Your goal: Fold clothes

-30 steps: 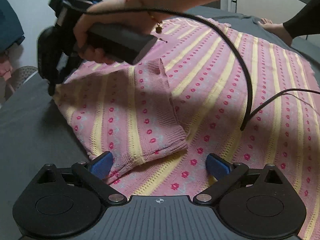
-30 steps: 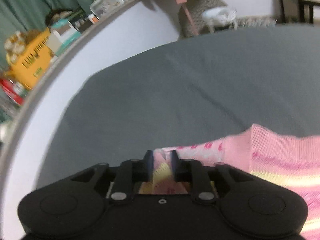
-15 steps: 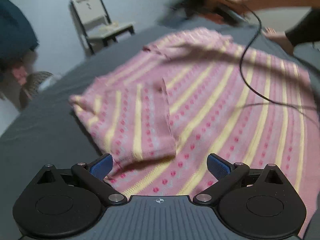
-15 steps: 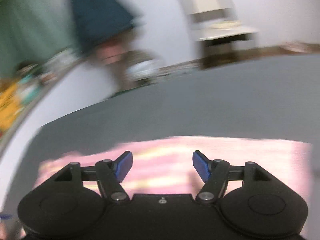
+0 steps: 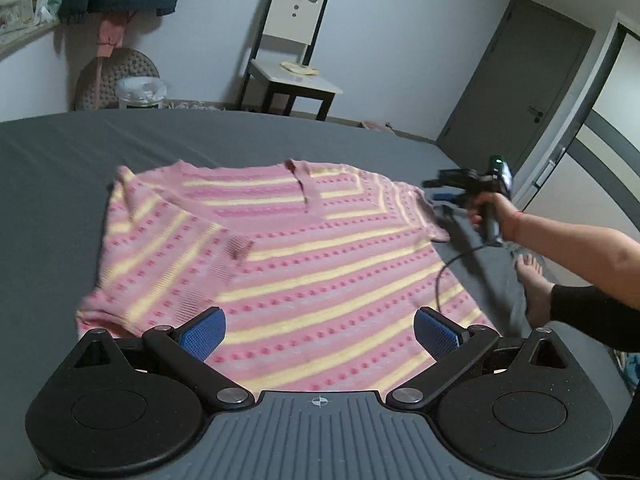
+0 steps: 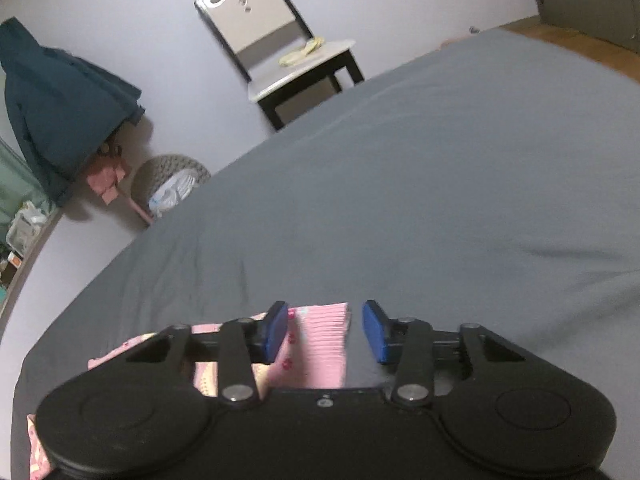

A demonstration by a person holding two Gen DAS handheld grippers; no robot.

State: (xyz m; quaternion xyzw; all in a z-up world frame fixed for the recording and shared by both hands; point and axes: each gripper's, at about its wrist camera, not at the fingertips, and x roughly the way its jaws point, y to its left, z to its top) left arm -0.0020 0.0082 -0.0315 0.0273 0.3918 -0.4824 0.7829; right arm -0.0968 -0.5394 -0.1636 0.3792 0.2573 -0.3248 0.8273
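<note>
The pink, yellow-striped sweater lies flat on the grey bed; the left hand-held gripper stands wide, the right hand-held gripper is closing around its sleeve cuff

chair by wall | bin | hanging coat | door

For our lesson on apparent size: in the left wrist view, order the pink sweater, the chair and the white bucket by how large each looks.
1. Pink sweater, by far the largest.
2. Chair.
3. White bucket, smallest.
The sweater lies nearest the camera, which exaggerates its size; chair and bucket both stand far off by the wall.
</note>
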